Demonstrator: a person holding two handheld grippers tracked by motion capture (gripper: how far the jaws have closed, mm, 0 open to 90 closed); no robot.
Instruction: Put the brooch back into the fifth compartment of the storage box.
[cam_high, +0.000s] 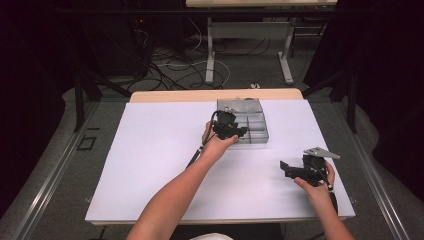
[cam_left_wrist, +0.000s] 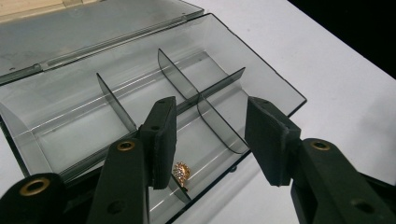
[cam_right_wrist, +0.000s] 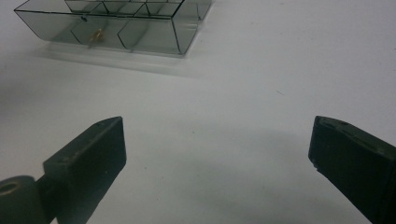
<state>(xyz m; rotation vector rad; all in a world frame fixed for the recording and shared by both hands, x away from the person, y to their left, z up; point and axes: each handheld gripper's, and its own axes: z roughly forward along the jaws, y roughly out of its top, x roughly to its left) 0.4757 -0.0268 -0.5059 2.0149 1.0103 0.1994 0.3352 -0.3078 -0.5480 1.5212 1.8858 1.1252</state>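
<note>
A clear smoky plastic organiser box (cam_high: 255, 131) with dividers sits open at the table's far middle, its lid (cam_left_wrist: 70, 32) folded back. A small gold sparkly trinket (cam_left_wrist: 180, 171) lies in a front compartment, just below the left jaw's tip. My left gripper (cam_left_wrist: 210, 140) hovers over the box's front edge, open with nothing between its jaws; in the high view it is at the box's left side (cam_high: 239, 132). My right gripper (cam_high: 285, 169) stands wide open above bare table, nearer the front right. Its own view shows the box (cam_right_wrist: 154, 28) and the trinket (cam_right_wrist: 95, 37) farther off.
The white table top (cam_high: 160, 155) spreads wide to the left and front. Beyond the table's far wooden edge (cam_high: 200, 95) lie cables on the floor and a second table's legs (cam_high: 210, 55). Dark curtains stand on both sides.
</note>
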